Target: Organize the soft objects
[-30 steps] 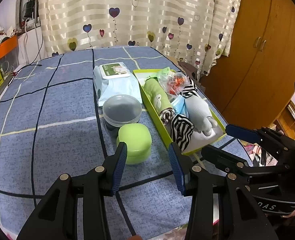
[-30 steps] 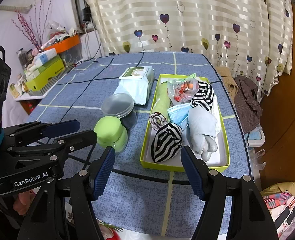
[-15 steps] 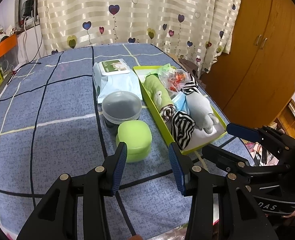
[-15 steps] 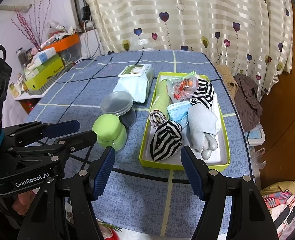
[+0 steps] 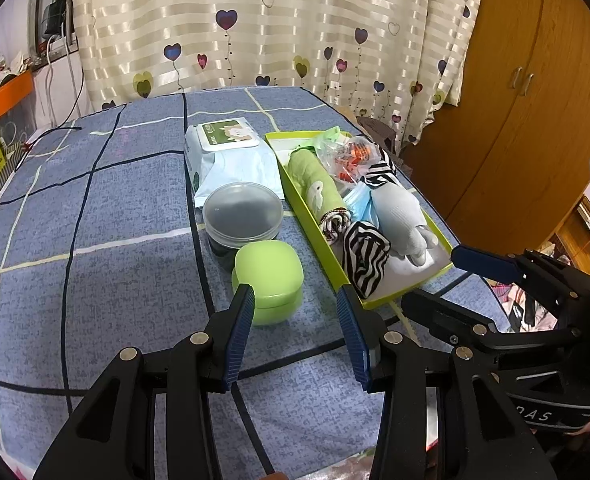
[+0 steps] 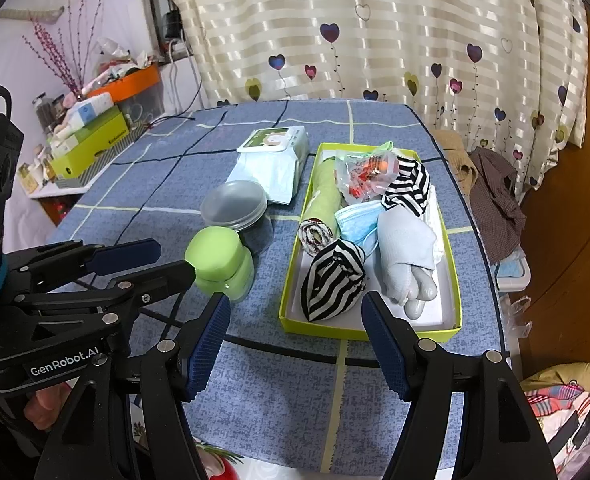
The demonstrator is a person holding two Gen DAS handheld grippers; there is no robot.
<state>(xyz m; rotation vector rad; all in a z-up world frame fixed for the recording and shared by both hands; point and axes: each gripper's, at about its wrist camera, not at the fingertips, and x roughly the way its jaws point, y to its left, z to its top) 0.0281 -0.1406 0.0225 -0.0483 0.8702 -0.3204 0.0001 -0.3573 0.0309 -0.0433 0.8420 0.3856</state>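
A lime-green shallow box (image 6: 453, 284) (image 5: 295, 196) on the blue checked table holds soft items: a rolled green towel (image 6: 323, 200) (image 5: 315, 184), two black-and-white striped bundles (image 6: 331, 280) (image 5: 365, 258), a blue face mask (image 6: 355, 220), pale grey socks (image 6: 407, 256) (image 5: 399, 216) and a crinkly clear bag (image 6: 363, 172). My left gripper (image 5: 295, 308) hangs open above the near table, just in front of a green lidded jar (image 5: 269, 280). Held off the table's front edge, my right gripper (image 6: 295, 320) is open and empty before the box.
A clear round tub (image 5: 242, 216) and a wet-wipes pack (image 5: 231, 160) lie left of the box. Heart-print curtains (image 5: 255, 20) hang behind the table and a wooden wardrobe (image 5: 535, 100) stands to the right. Boxes and clutter (image 6: 91, 136) fill a shelf at the left.
Both grippers have pulled back slightly from the table, so the box and jars sit a little farther off. Nothing was grasped or released.
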